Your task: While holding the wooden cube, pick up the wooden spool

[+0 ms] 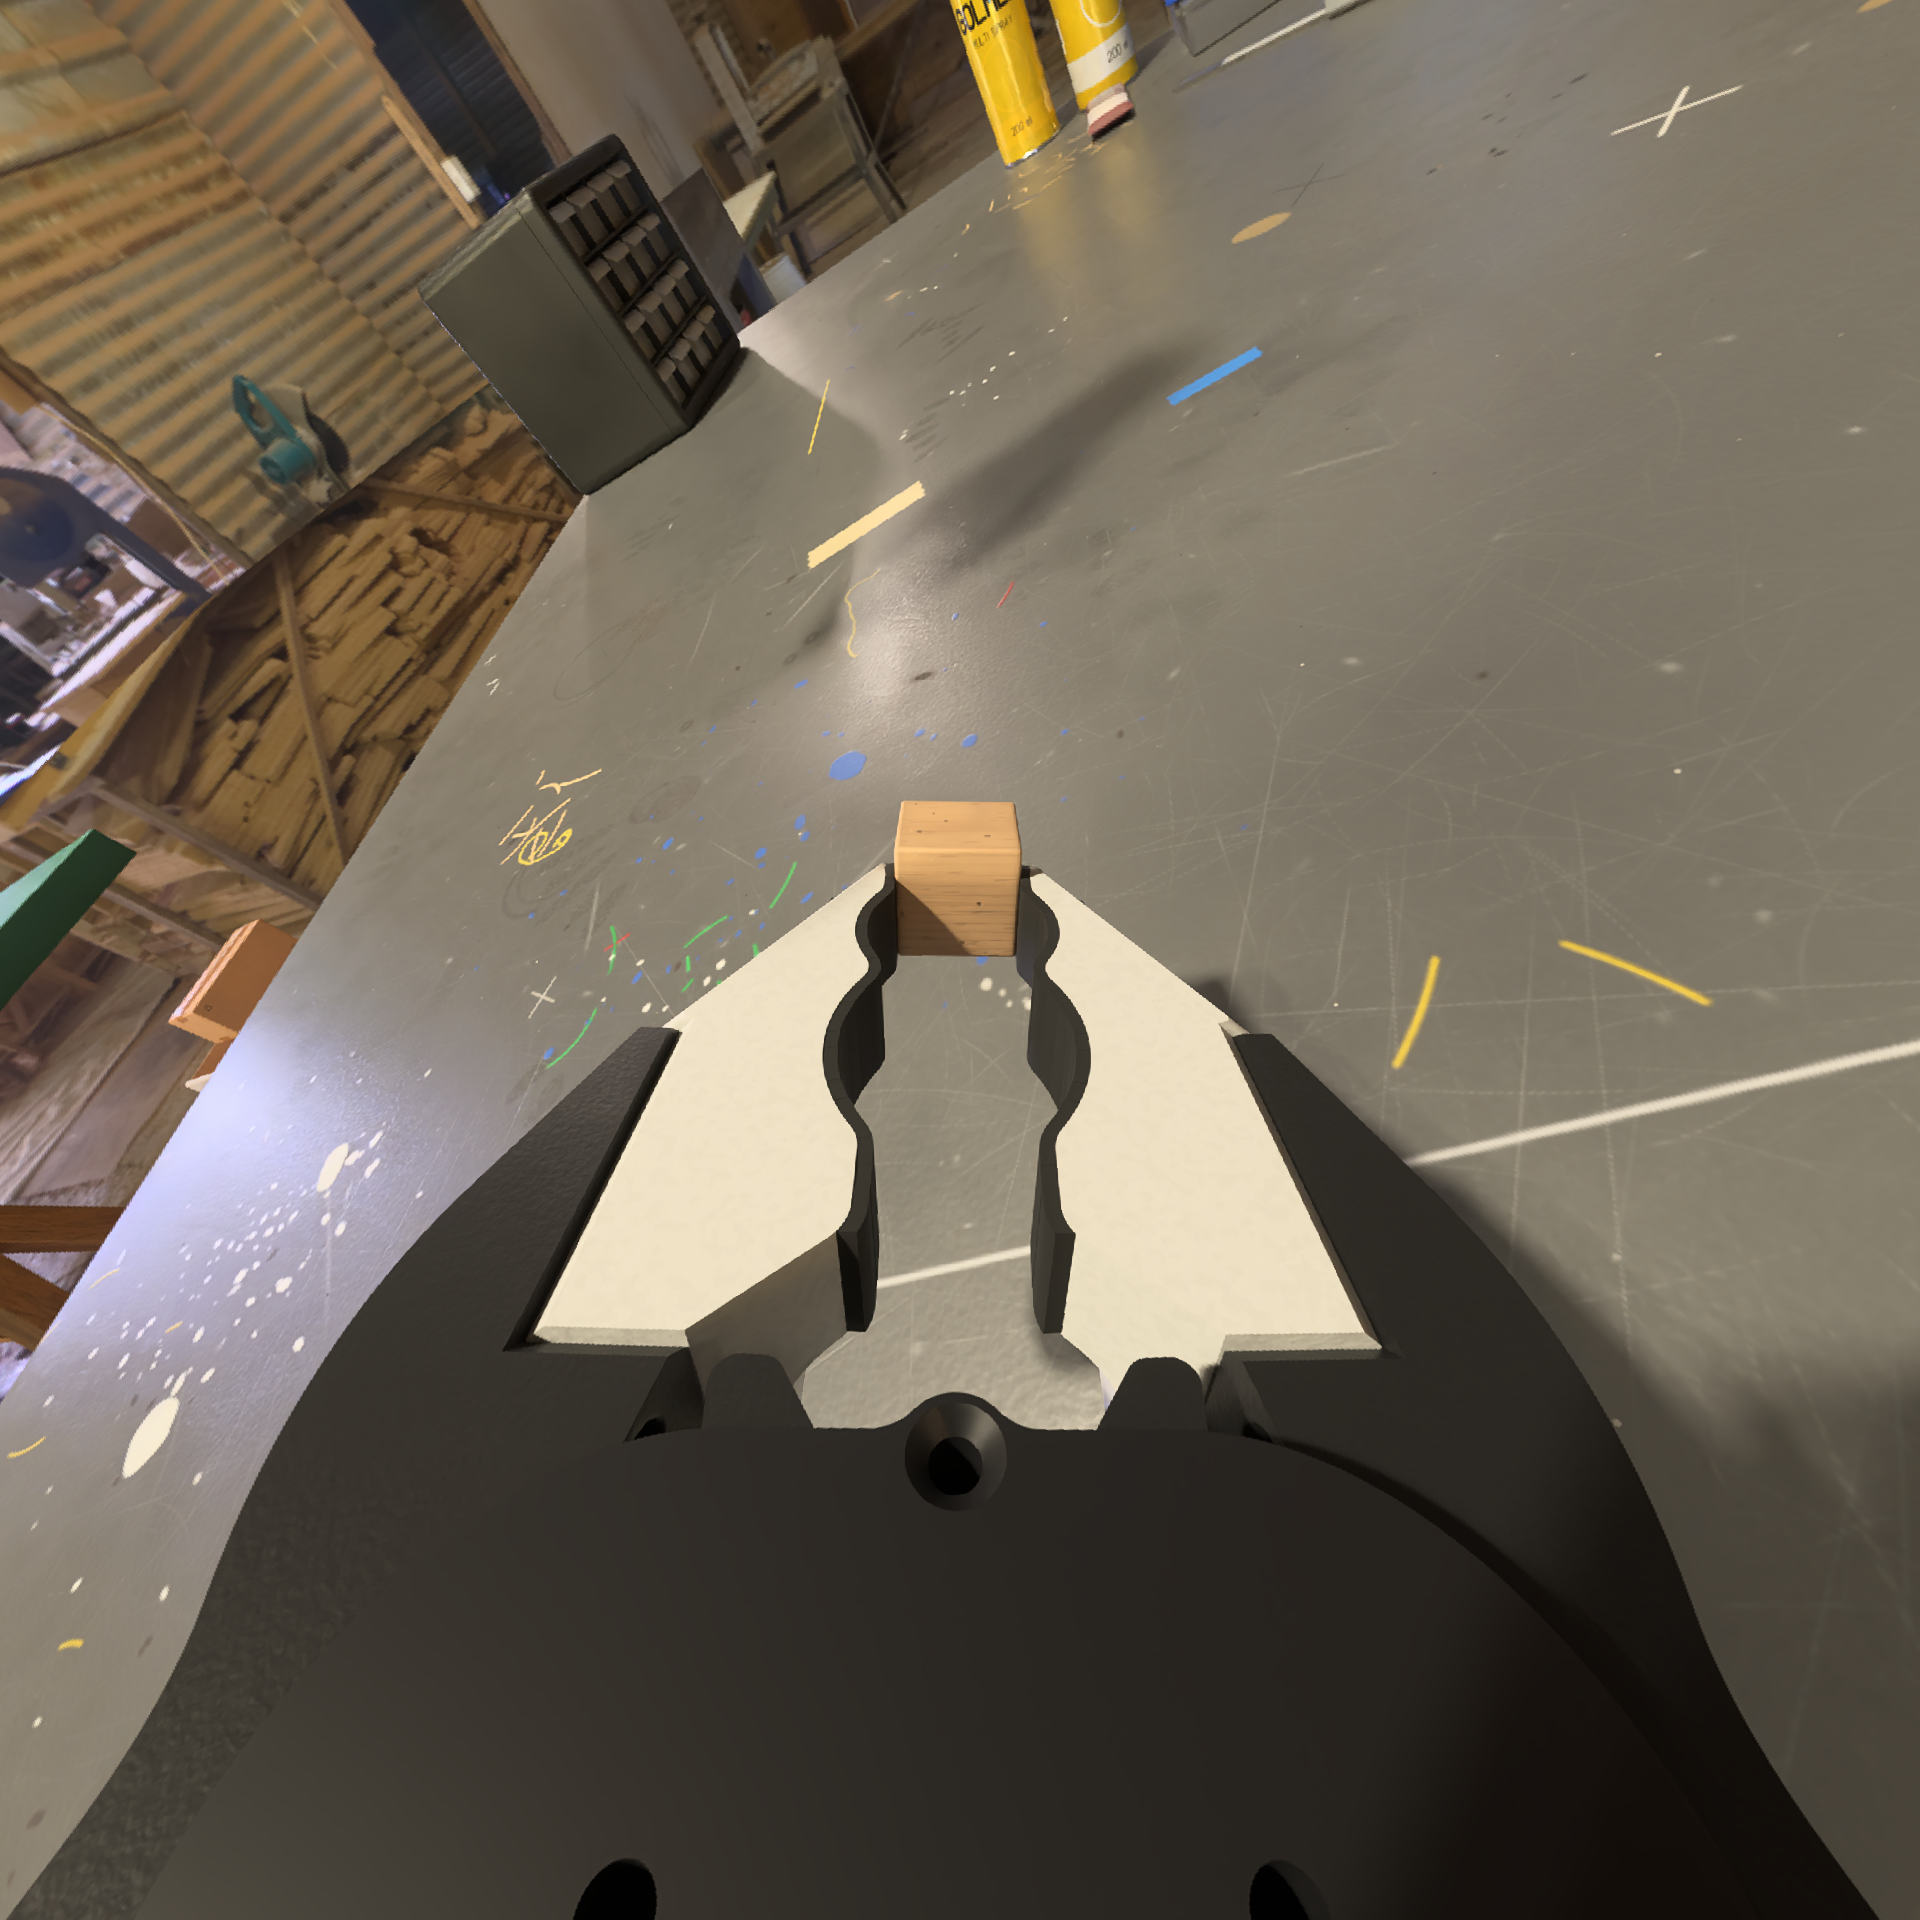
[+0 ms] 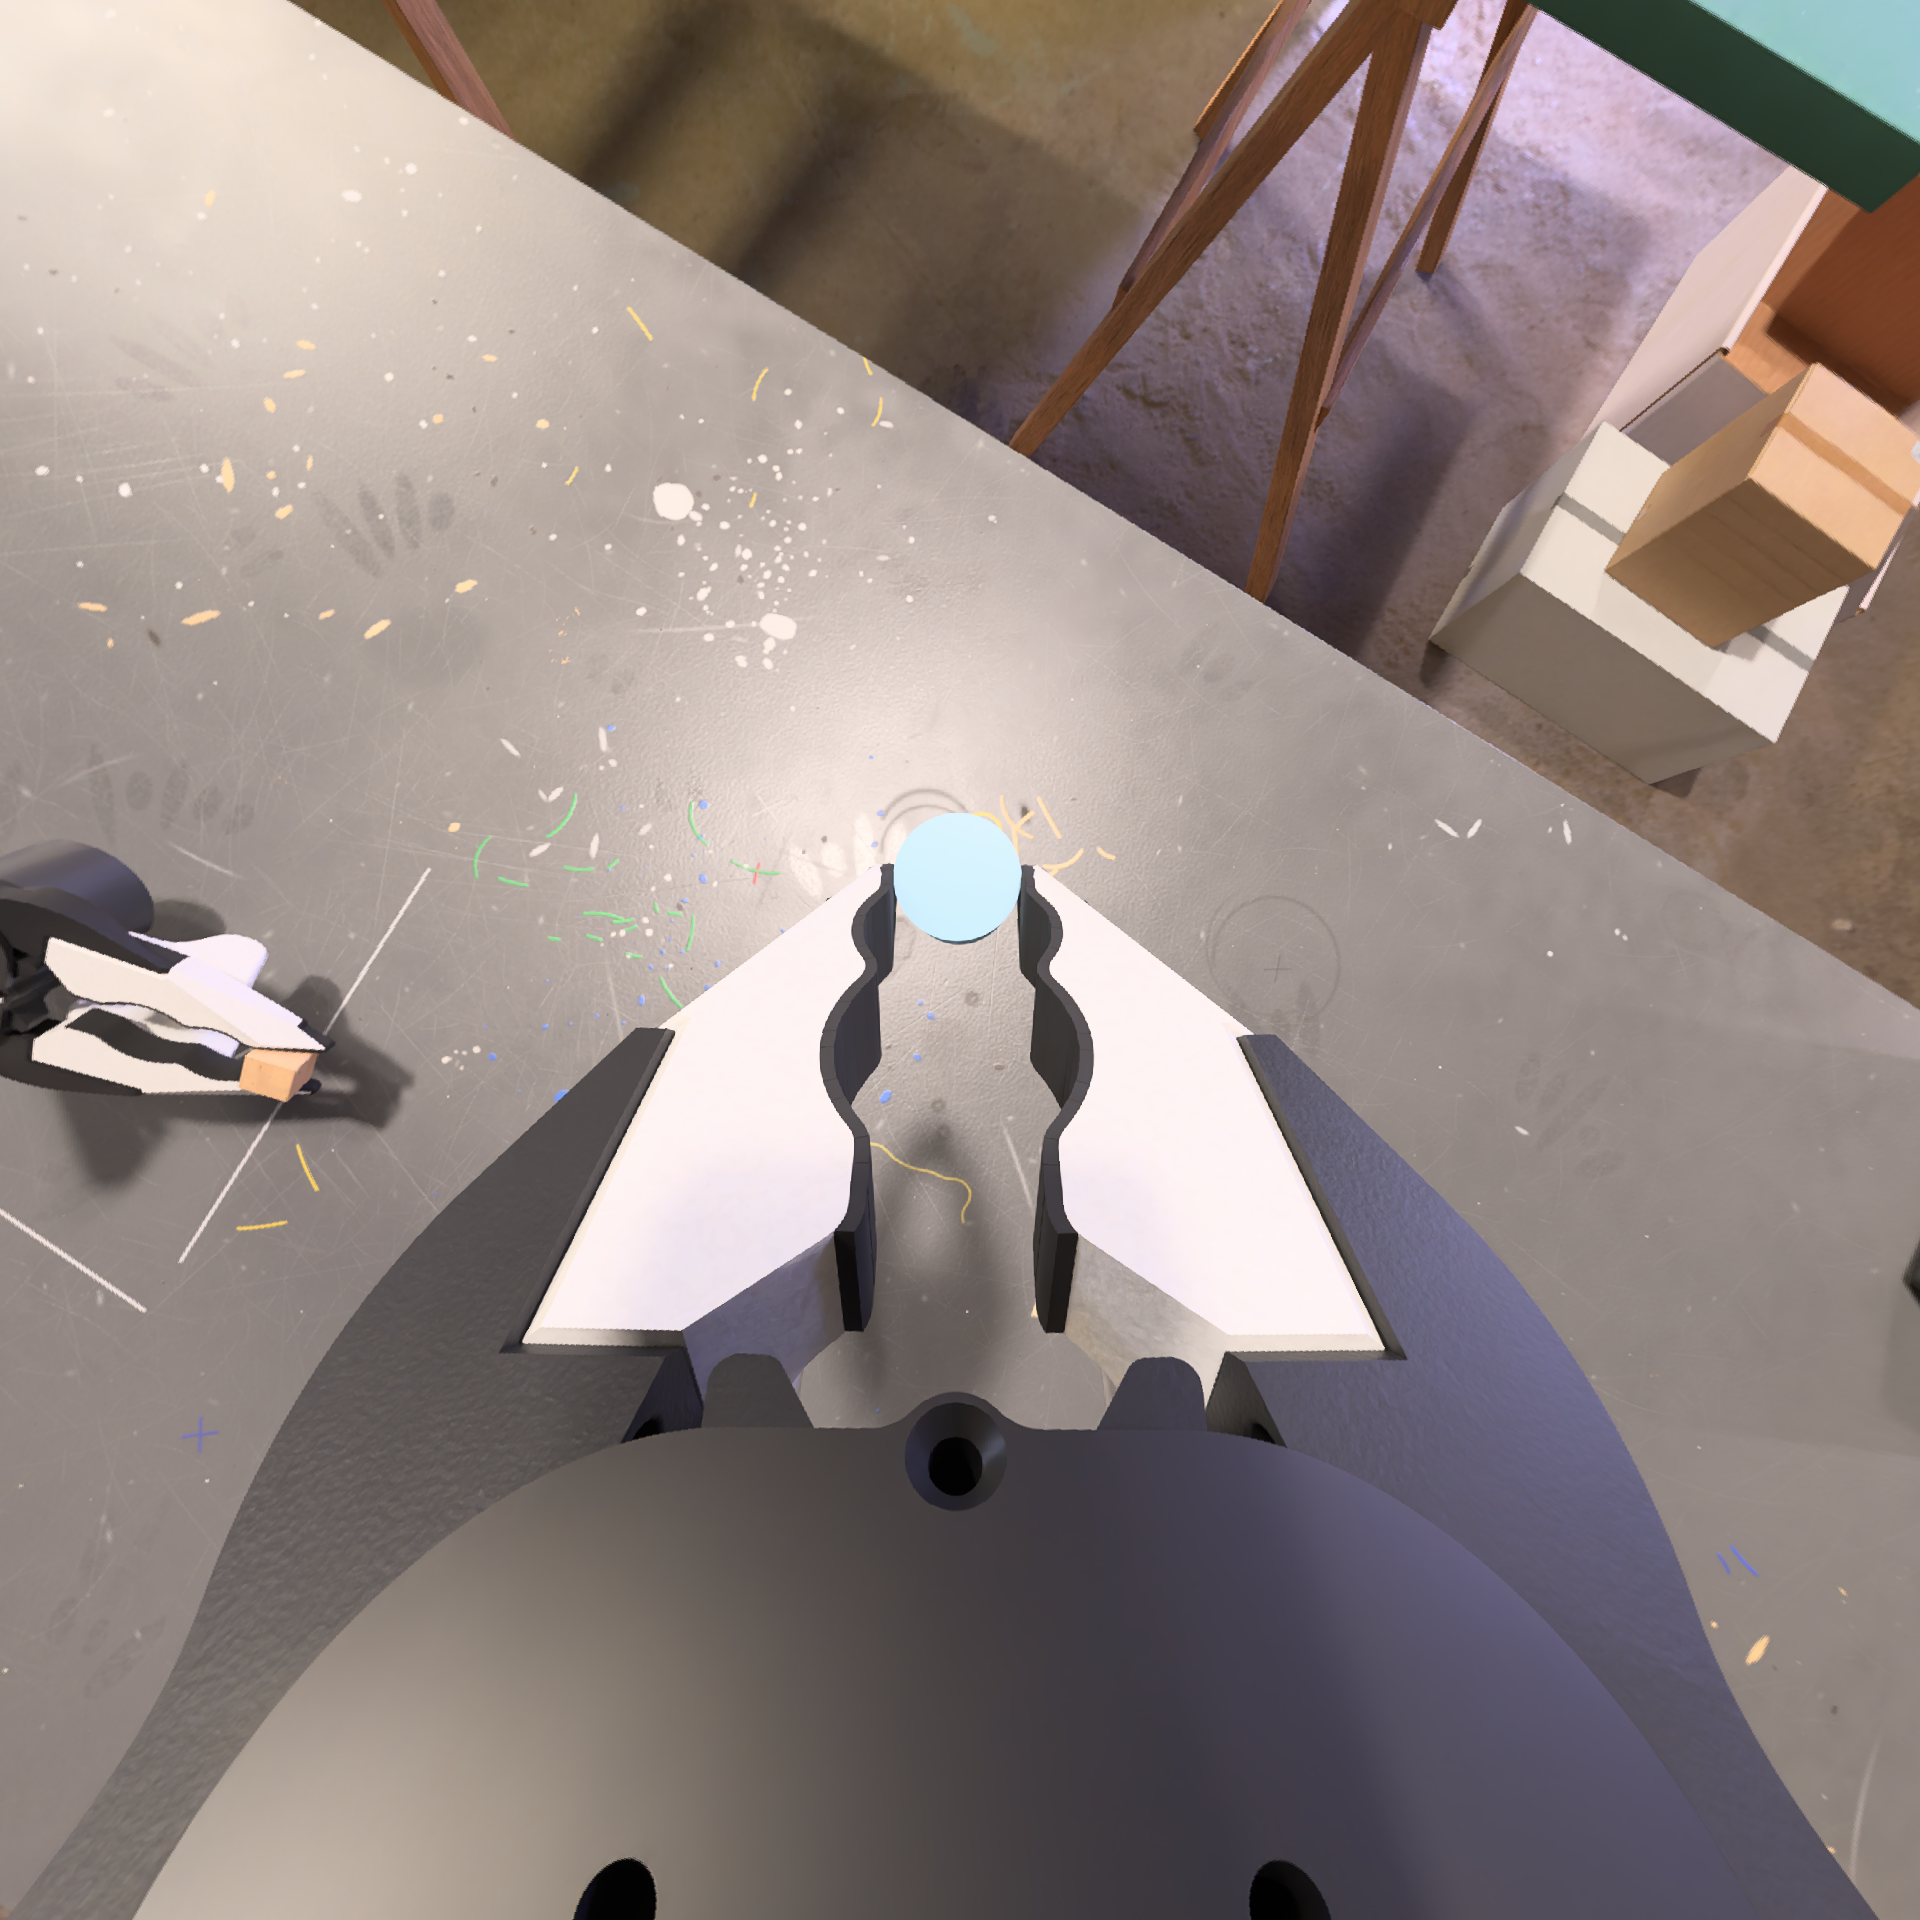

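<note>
My left gripper (image 1: pixel 956 871) is shut on a small wooden cube (image 1: pixel 956 899), pinched between the fingertips and held just above the grey paint-flecked table (image 1: pixel 1455 644). The right wrist view shows that gripper (image 2: pixel 296 1062) and the cube (image 2: pixel 275 1073) at the far left, low over the table. My right gripper (image 2: pixel 956 873) is shut on a pale blue round object (image 2: pixel 956 878), held at its fingertips above the table near the table's edge. I cannot tell whether this is a ball or the end of a spool. No wood-coloured spool shows in either view.
A dark drawer cabinet (image 1: pixel 592 312) stands at the table's left edge and yellow spray cans (image 1: pixel 1013 83) stand at the back. Past the table edge (image 2: pixel 1195 582) are wooden easel legs (image 2: pixel 1320 312) and stacked boxes (image 2: pixel 1662 582) on the floor.
</note>
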Robot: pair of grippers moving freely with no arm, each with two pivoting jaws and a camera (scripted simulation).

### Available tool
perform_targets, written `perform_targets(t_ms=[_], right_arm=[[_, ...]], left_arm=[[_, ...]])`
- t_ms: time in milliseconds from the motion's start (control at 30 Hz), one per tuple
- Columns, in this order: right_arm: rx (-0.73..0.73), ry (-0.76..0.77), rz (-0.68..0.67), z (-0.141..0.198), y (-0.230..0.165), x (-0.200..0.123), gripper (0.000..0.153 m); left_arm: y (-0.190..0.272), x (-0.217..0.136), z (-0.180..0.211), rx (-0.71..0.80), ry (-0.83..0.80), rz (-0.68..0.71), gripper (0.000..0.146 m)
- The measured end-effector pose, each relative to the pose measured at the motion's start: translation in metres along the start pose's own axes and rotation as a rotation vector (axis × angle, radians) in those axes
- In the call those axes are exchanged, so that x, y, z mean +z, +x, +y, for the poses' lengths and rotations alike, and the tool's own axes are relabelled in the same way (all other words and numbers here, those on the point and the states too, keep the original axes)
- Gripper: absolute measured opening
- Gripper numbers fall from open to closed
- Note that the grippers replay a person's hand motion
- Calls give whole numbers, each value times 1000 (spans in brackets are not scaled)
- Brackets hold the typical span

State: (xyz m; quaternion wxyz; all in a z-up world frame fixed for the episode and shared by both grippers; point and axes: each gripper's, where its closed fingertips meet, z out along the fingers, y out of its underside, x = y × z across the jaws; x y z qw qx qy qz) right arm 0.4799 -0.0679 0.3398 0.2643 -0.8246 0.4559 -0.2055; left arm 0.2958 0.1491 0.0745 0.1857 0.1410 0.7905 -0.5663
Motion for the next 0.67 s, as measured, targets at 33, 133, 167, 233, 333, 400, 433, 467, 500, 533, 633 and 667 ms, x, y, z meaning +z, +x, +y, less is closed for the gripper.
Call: perform_targets(t_ms=[33, 133, 167, 233, 333, 400, 433, 467, 500, 533, 633, 667], right_arm=[[9, 3, -4, 0, 4, 1, 23], [30, 22, -25, -4, 12, 0, 23], [39, 21, -35, -4, 14, 0, 23], [54, 11, -71, -4, 15, 2, 23], [62, -23, -98, -2, 17, 4, 23], [63, -52, -106, 0, 18, 6, 23], [59, -64, -107, 0, 18, 6, 23], [59, -76, -113, 1, 18, 7, 23], [59, -94, -117, 2, 18, 7, 23], [54, -107, -116, 2, 18, 8, 23], [58, -137, -135, 5, 17, 12, 23], [54, -146, -131, 6, 18, 14, 23]], left_arm=[[0, 0, 0, -1, 0, -1, 21], [-1, 0, 0, -4, -1, -4, 21], [-1, 0, 0, -5, -2, -3, 21], [-1, 0, 1, -6, -5, -3, 21], [-1, 1, 1, -8, -7, -3, 21], [-1, 1, 1, -11, -7, -4, 21], [-1, 1, 1, -12, -7, -4, 21], [-1, 1, 1, -13, -8, -3, 21], [-1, 1, 1, -13, -9, -3, 21], [-1, 1, 2, -13, -10, -3, 21], [-1, 1, 1, -13, -9, -2, 21], [-1, 1, 2, -14, -9, -2, 21]])
